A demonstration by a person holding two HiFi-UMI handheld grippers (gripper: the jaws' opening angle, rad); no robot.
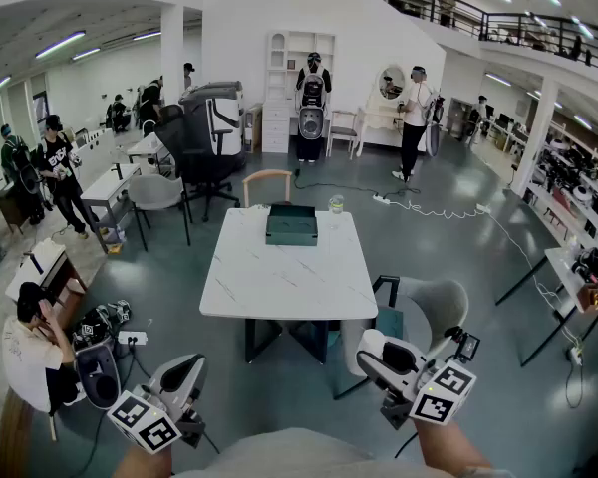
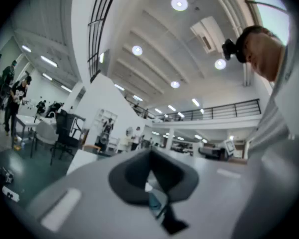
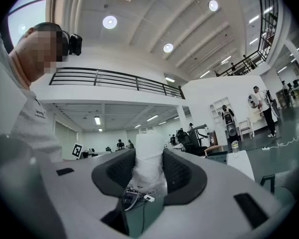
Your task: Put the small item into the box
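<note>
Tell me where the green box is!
In the head view, the green box sits on the white table, at the middle of its far edge, with a small clear cup just right of it and a wooden chair behind.

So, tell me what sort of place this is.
Probably a large open lab or workshop hall: a railed mezzanine overhead, desks and office chairs around a white table with a green box, and several people standing about.

Our head view looks forward and down, well back from the white marble-topped bench (image 1: 279,267), both gripper views low, near level, all three sharing the far white shelf unit (image 1: 284,68).
</note>
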